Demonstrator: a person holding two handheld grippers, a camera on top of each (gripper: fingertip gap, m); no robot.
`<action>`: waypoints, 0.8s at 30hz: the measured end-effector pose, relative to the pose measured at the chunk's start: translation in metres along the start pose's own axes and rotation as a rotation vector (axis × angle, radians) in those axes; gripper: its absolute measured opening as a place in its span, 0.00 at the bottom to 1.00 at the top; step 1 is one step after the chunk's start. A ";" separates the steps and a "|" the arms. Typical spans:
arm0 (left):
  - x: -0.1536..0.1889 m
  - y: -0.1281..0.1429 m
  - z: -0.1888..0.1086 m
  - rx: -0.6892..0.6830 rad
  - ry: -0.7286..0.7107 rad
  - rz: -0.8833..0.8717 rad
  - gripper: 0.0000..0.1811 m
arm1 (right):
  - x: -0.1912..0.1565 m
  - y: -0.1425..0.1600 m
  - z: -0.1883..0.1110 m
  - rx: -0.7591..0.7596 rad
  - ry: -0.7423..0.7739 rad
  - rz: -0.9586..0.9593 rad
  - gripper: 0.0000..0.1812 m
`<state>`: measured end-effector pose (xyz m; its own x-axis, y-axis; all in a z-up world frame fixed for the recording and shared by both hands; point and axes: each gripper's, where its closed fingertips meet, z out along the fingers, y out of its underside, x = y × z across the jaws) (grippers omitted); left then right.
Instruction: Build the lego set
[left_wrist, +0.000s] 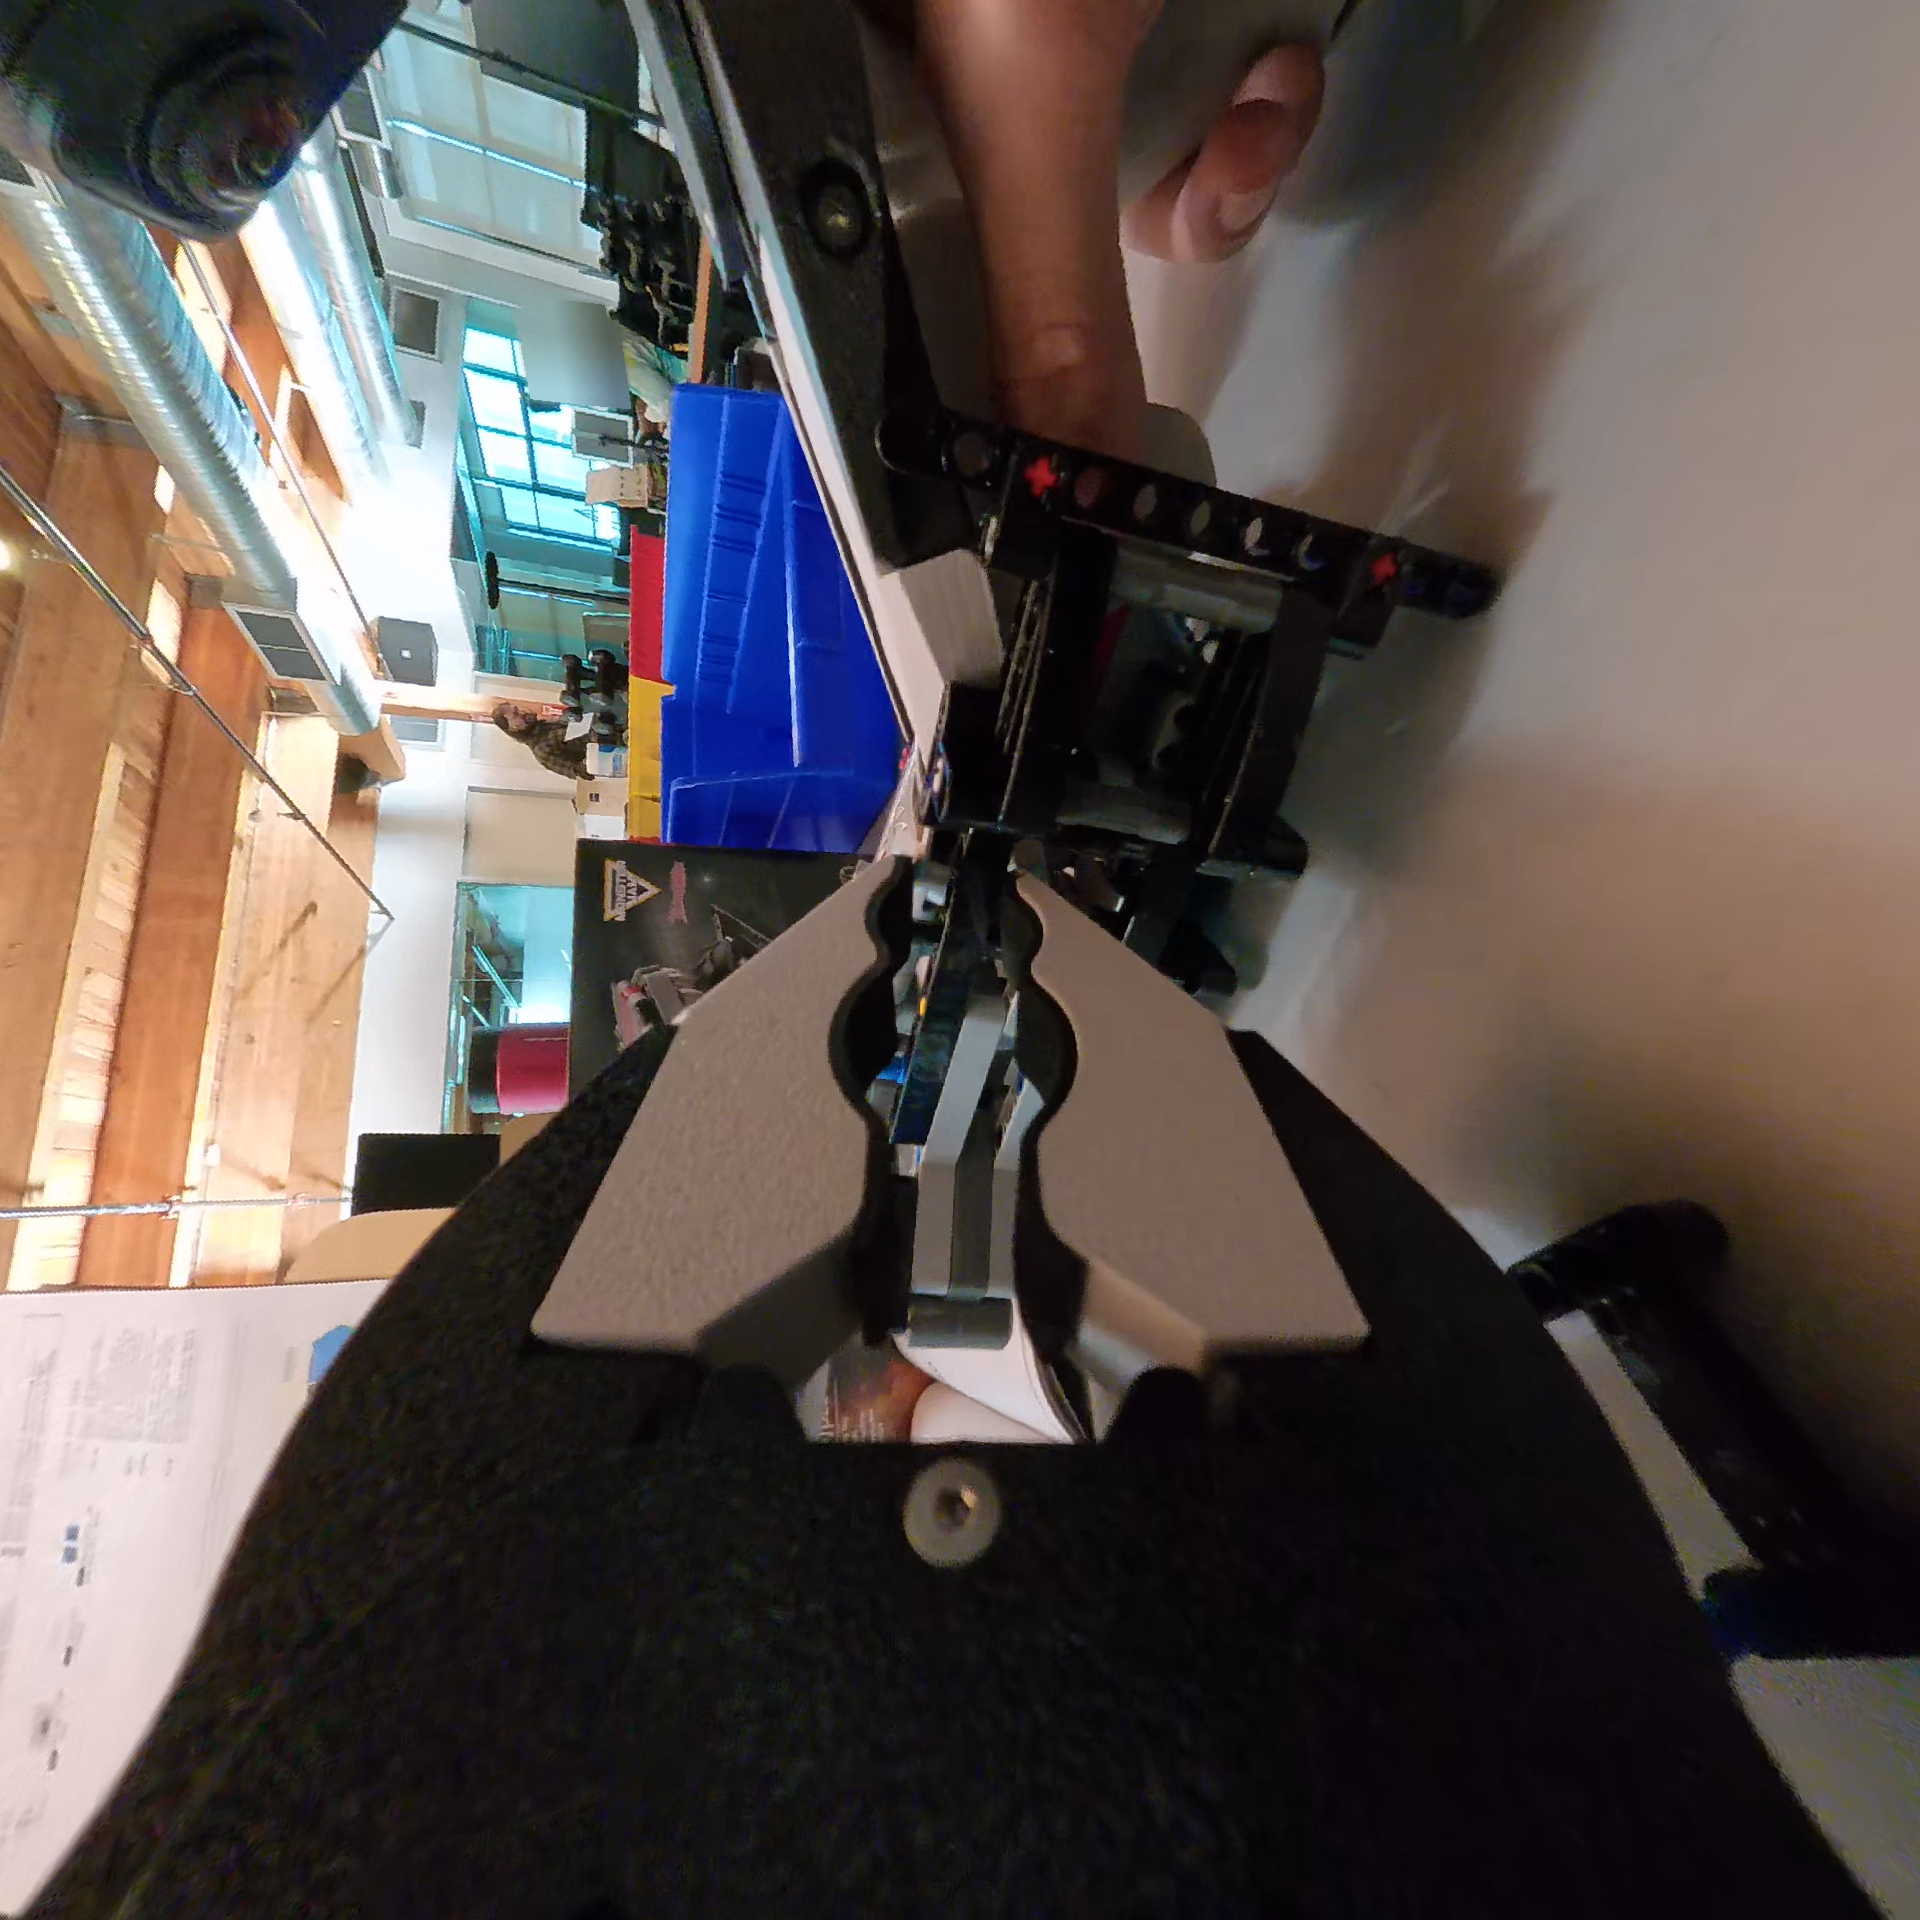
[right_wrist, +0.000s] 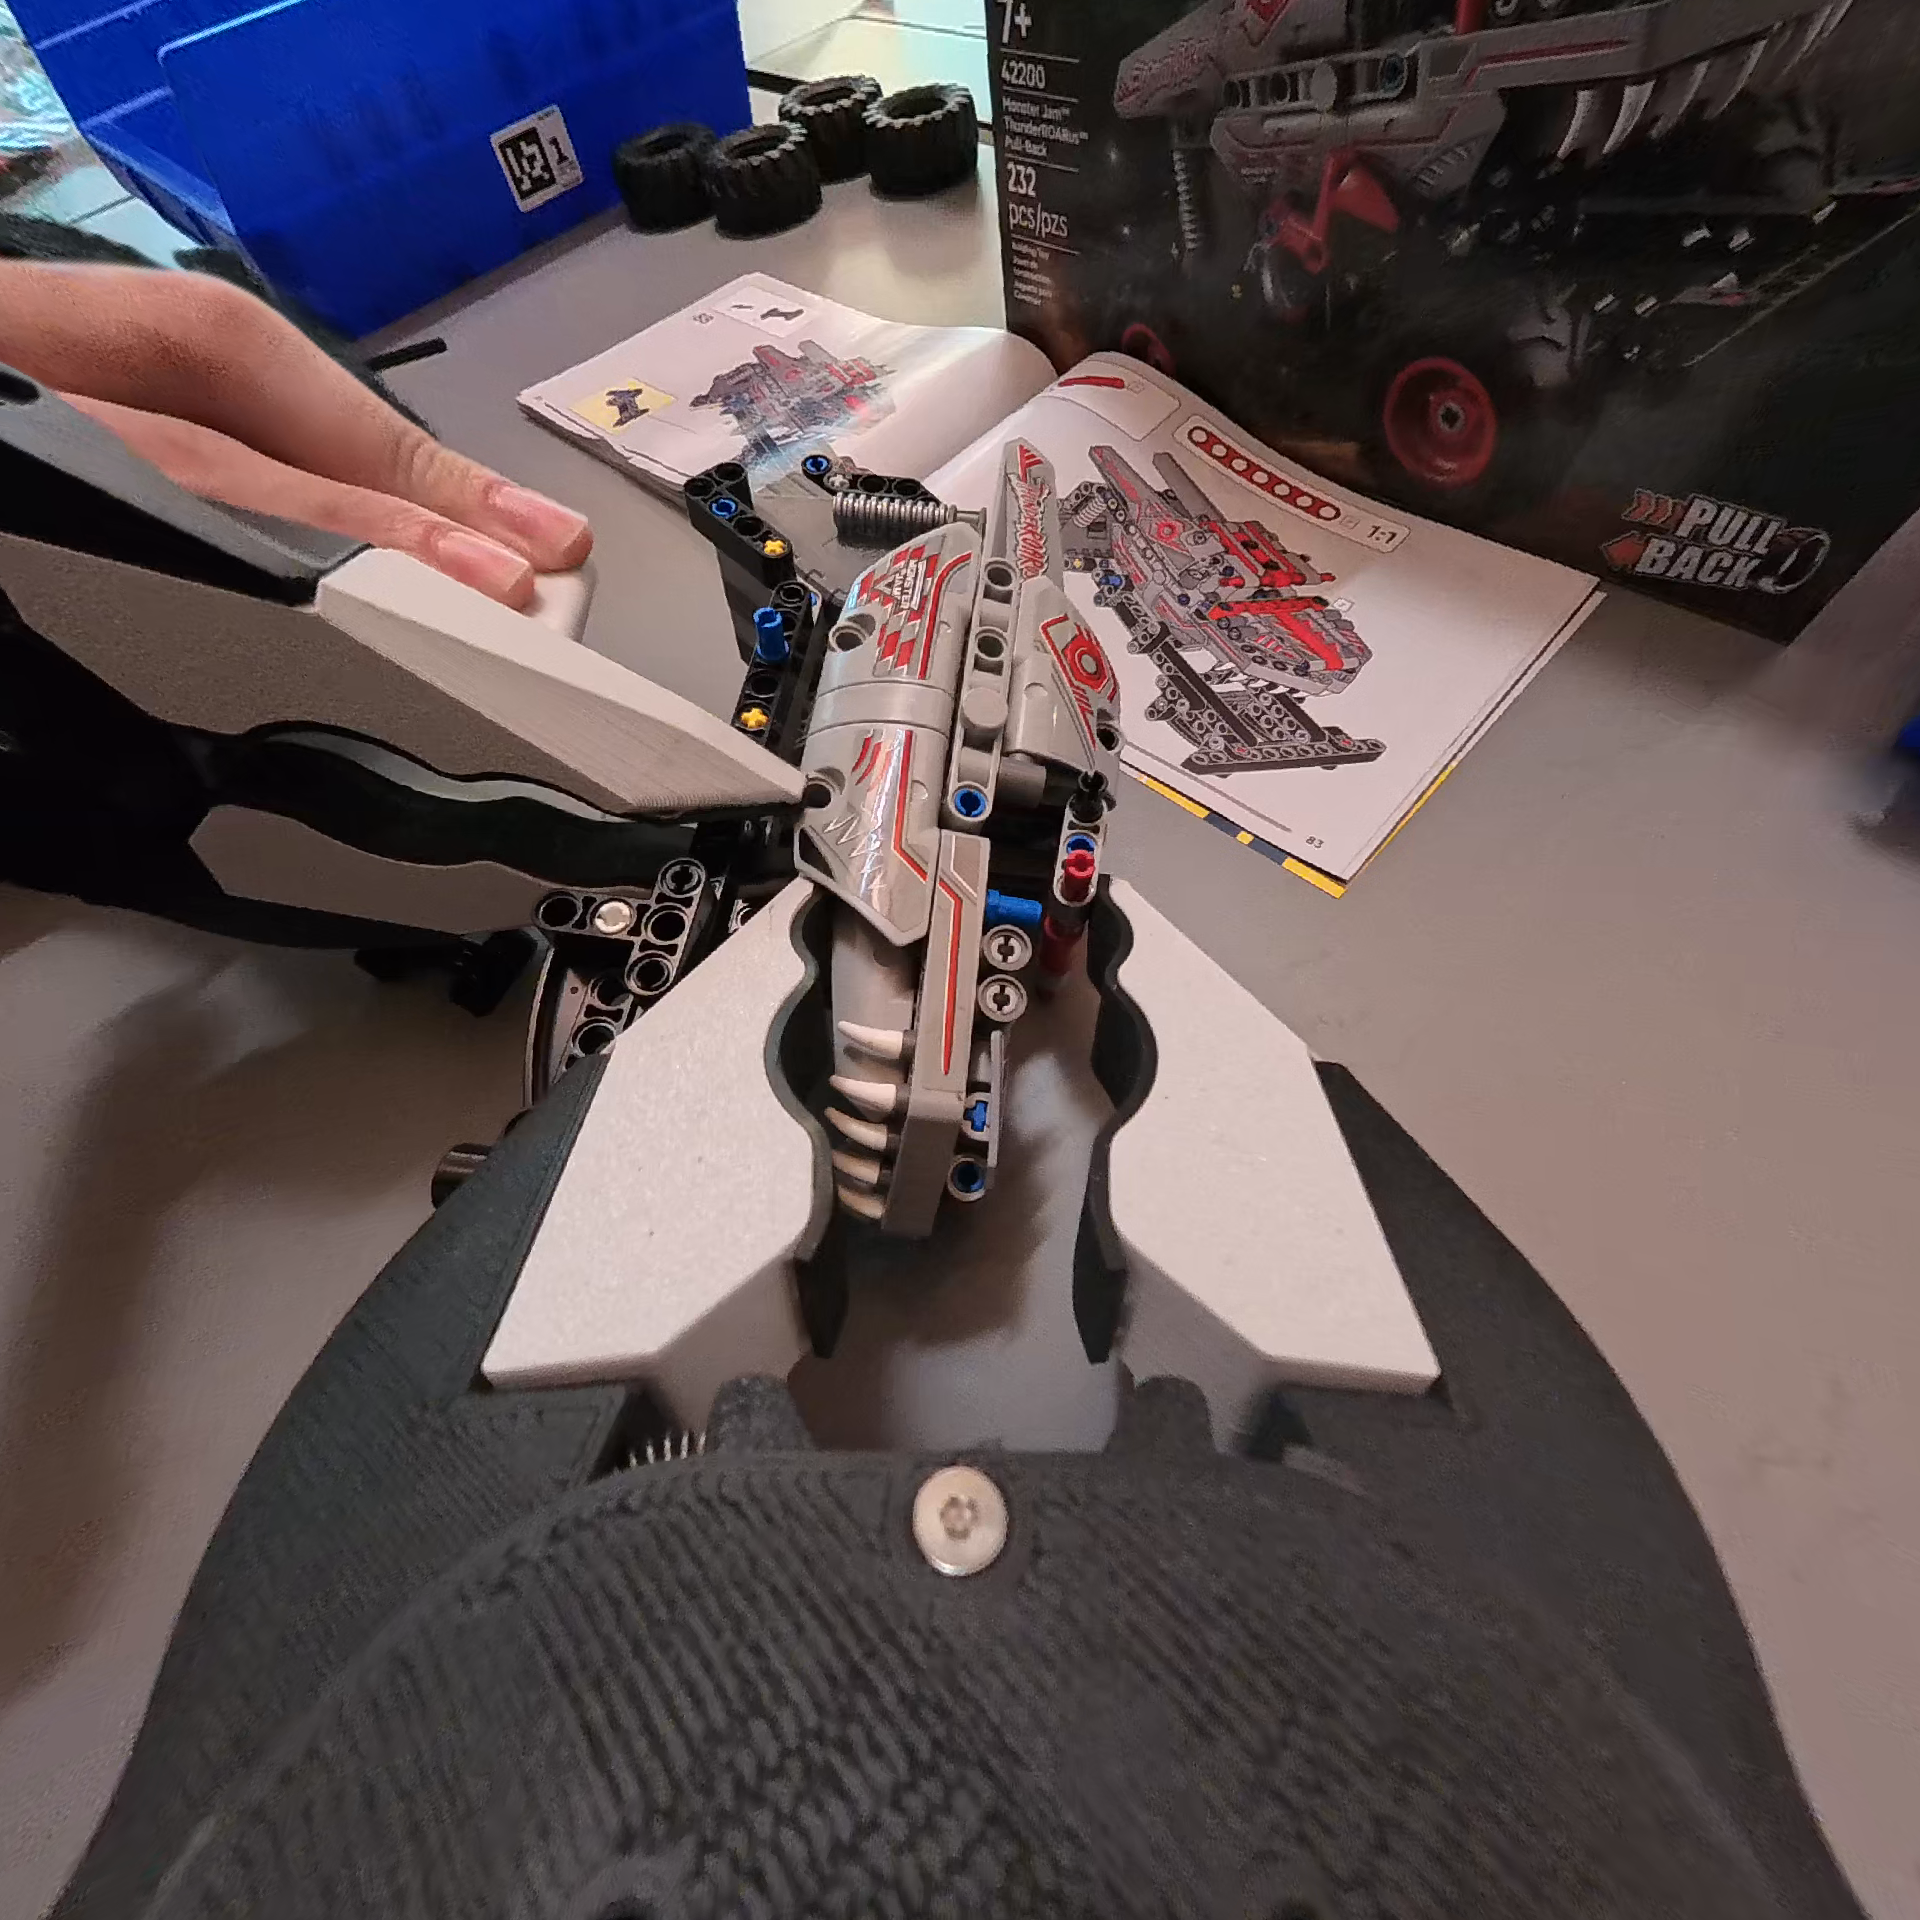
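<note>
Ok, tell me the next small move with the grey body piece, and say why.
Probably ease the grey body piece down onto the black frame and press. The right tool holds the piece over the frame, the left tool is clamped on it from the side, and blue pins still show.

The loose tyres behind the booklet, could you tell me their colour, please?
Black tyres; the right wrist view shows them best.

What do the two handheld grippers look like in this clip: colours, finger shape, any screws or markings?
Both match. The right gripper has a rough black printed body, a silver screw at its centre, and pale grey wedge fingers with wavy dark inner pads. The left gripper repeats this, with its own screw. No markings or cables visible. The hand shows no sleeve.
</note>
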<state>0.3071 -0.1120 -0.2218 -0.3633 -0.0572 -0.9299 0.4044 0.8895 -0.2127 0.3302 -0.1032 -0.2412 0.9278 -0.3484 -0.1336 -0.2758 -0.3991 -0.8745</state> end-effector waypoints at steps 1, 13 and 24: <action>-0.001 0.000 -0.001 -0.001 -0.003 0.015 0.08 | -0.001 0.000 0.000 -0.001 -0.003 -0.003 0.27; 0.001 0.000 -0.006 0.008 0.068 -0.001 0.07 | -0.003 0.001 0.001 -0.005 -0.013 -0.010 0.27; -0.038 -0.007 -0.017 0.114 0.474 -0.279 0.00 | -0.002 0.001 0.001 -0.006 -0.012 -0.009 0.27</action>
<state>0.3032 -0.1086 -0.1799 -0.7965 -0.0502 -0.6025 0.3173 0.8136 -0.4872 0.3279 -0.1021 -0.2418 0.9332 -0.3345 -0.1315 -0.2690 -0.4071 -0.8729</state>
